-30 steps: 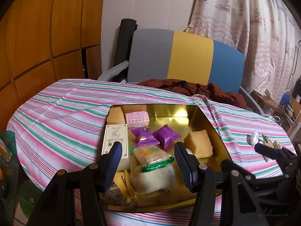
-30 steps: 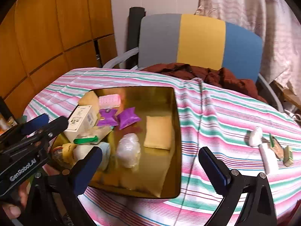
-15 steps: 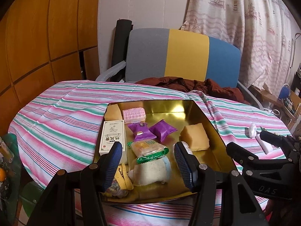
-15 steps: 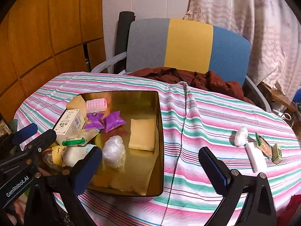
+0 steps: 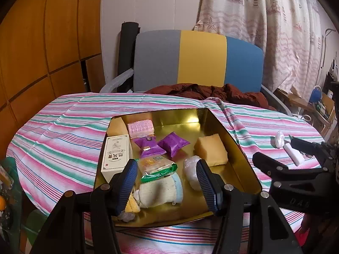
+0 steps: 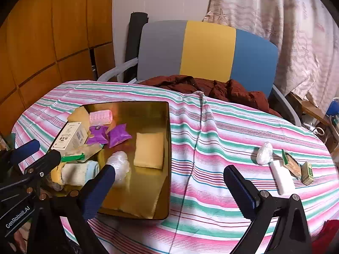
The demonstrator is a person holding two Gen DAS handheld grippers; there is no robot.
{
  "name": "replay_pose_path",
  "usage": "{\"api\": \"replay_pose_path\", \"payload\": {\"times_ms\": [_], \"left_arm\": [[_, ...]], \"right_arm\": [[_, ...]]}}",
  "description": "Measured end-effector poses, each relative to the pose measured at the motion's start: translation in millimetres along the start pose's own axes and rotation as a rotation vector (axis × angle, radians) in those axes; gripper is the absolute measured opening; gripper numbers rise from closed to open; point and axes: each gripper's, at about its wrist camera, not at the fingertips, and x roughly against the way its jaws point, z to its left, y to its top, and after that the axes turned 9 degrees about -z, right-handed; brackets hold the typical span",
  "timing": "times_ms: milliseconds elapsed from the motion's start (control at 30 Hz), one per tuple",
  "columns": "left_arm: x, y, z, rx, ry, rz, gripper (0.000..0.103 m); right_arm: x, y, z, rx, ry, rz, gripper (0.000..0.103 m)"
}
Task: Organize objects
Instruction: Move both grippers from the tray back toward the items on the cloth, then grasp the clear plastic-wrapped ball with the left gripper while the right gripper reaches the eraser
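My left gripper [image 5: 166, 183] hangs with its fingers [image 5: 129, 180] moderately apart and empty, framing the rolled cream sock [image 5: 159, 192] and the green-edged snack packet [image 5: 156, 167] at the near end of the gold tray [image 5: 237, 154]. My right gripper [image 6: 169, 192] is spread much wider, also holding nothing, poised over the tray's near right corner and the striped surface [image 6: 211, 148] beside it. I judge the step in hand to be a pause between picks: most things are already in the tray, and four small items lie well apart from it at the right. The next move, as I read it, calls for swinging the right gripper toward that group, most likely the white wrapped lump [image 6: 264, 153], and closing on it gently, since it looks soft. Counting the tray: two purple pouches [image 5: 161, 145], two yellow sponge-like blocks [image 5: 210, 150], one pink pack [image 5: 141, 128], one white carton [image 5: 115, 155], one clear wrapped bundle [image 5: 191, 172], the sock, the snack packet, and something yellow half hidden beneath the left fingers. Outside: the white lump, one white bar [image 6: 281, 176], one small brown-and-green packet [image 6: 292, 165], one small green box [image 6: 307, 172].
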Motion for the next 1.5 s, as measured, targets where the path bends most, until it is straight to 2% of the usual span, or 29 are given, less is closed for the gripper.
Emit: {"api": "replay_pose_path", "payload": {"times_ms": [267,433,633,833,1000,1100,1200,1400,1500], "left_arm": [[-5,3,-13,-0.031,-0.026,0.008,0.058],[-8,6,-25,-0.055,-0.059,0.008,0.058],[-12,7,-40,-0.083,-0.102,0.016,0.058],[-13,11,-56,-0.097,-0.153,0.020,0.058],[-16,16,-77,-0.125,-0.202,0.025,0.058],[-19,18,-95,-0.158,-0.232,0.030,0.058],[-24,18,-115,-0.185,-0.274,0.045,0.058],[-41,16,-157,-0.236,-0.344,0.095,0.058],[-53,12,-179,-0.256,-0.374,0.134,0.059]], "right_arm": [[-6,3,-29,-0.026,-0.032,0.017,0.103],[-14,4,-66,-0.095,-0.060,0.059,0.103],[-17,7,-129,-0.165,-0.166,0.078,0.103],[-11,8,-209,-0.233,-0.307,0.052,0.103],[-1,-8,-291,-0.420,-0.459,0.006,0.103],[4,-33,-331,-0.599,-0.499,0.003,0.103],[9,-47,-357,-0.762,-0.486,0.001,0.103],[30,-77,-386,-1.000,-0.475,-0.026,0.103],[38,-88,-395,-1.079,-0.466,-0.052,0.103]]}}
